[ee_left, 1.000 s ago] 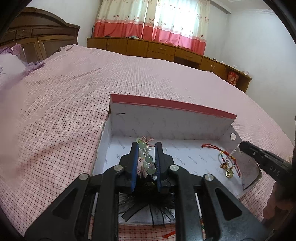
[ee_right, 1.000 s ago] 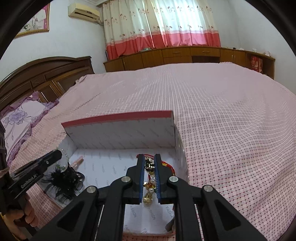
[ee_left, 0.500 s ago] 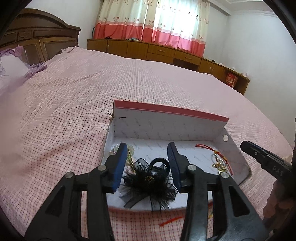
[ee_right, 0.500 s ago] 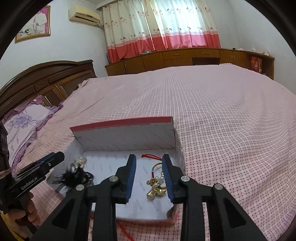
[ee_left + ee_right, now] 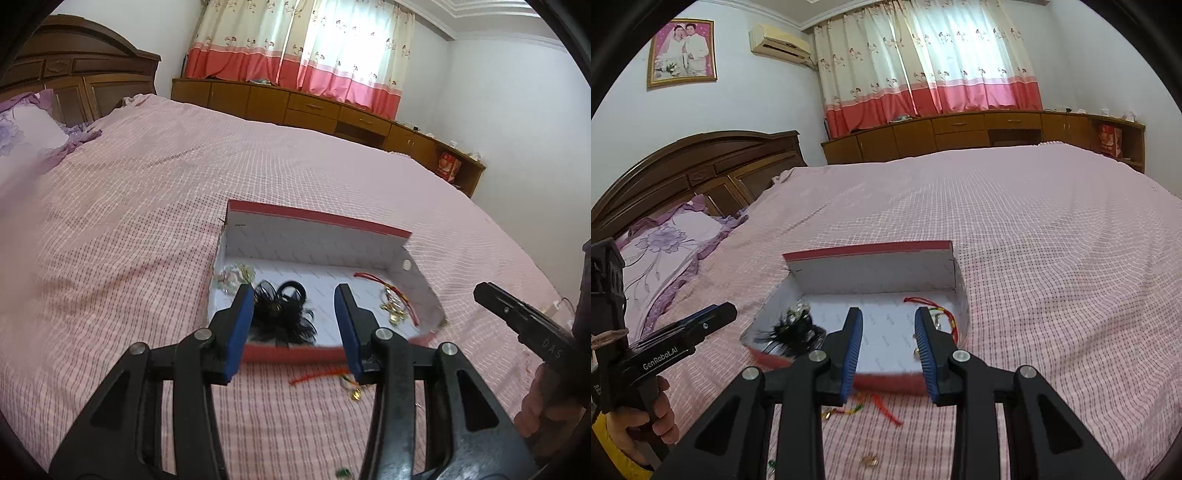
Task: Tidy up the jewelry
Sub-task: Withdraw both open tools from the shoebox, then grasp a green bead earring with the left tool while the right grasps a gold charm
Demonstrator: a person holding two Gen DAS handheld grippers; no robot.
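A home bedroom is indicated by the bed (image 5: 1015, 221), carved headboard (image 5: 687, 166) at left, curtains (image 5: 923, 62) and wedding portrait (image 5: 682, 51) at upper left.

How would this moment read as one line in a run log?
left tongs: open, empty | right tongs: open, empty | box: holds jewelry | red cord: outside box

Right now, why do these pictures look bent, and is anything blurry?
Left wrist view: fisheye lens bows the bed and darkens the corners; the box front edge is smeared. Right wrist view: same curving, bright curtains, blurred black feather piece.
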